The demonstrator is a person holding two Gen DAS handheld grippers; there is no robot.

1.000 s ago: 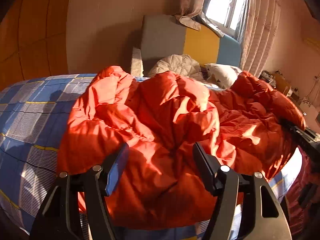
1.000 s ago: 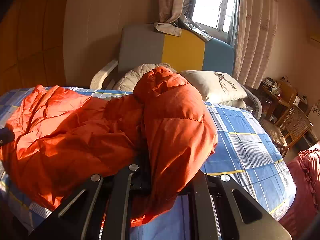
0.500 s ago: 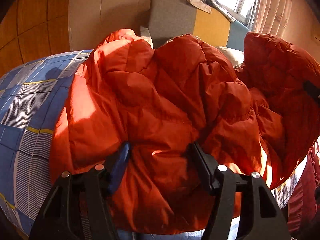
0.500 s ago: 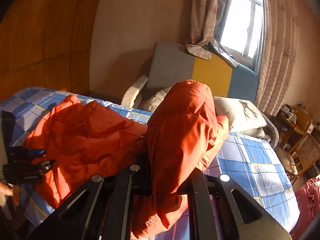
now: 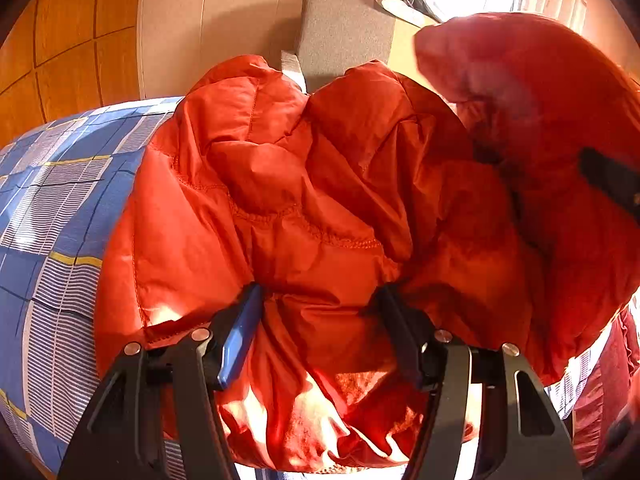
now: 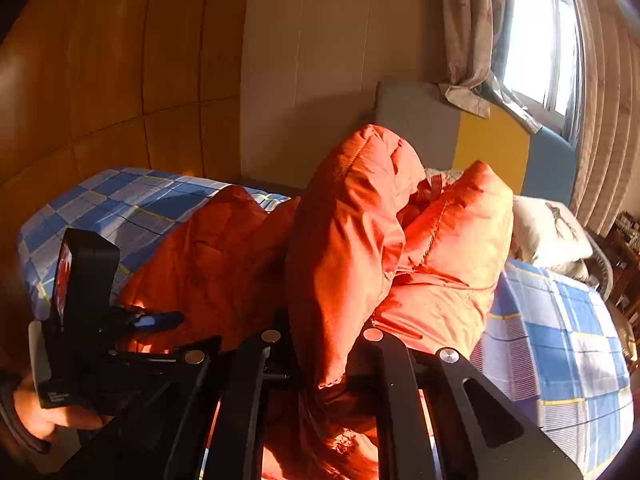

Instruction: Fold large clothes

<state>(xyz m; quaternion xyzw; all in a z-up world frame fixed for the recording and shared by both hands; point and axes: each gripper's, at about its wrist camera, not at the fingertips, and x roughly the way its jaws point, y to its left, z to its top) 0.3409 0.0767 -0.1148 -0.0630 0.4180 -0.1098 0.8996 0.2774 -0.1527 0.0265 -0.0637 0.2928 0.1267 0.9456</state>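
Observation:
A big orange puffer jacket [image 5: 320, 184] lies bunched on the blue checked bed [image 5: 60, 208]. My left gripper [image 5: 320, 312] is open, its jaws pushed into the jacket's near edge with fabric between them. My right gripper [image 6: 320, 344] is shut on a fold of the jacket [image 6: 352, 240] and holds it raised above the bed. That raised fold shows at the right of the left wrist view [image 5: 552, 120]. The left gripper also shows in the right wrist view [image 6: 160, 320] at the lower left, held by a hand.
A grey, yellow and blue headboard [image 6: 492, 144] stands behind the bed with a white pillow [image 6: 548, 232] in front of it. A curtained window [image 6: 540, 40] is at the right. Wood panelling [image 6: 100, 80] covers the left wall.
My right gripper has lifted its fold of the jacket higher and toward the left. My left gripper has moved forward and its open jaws now press into the jacket's edge.

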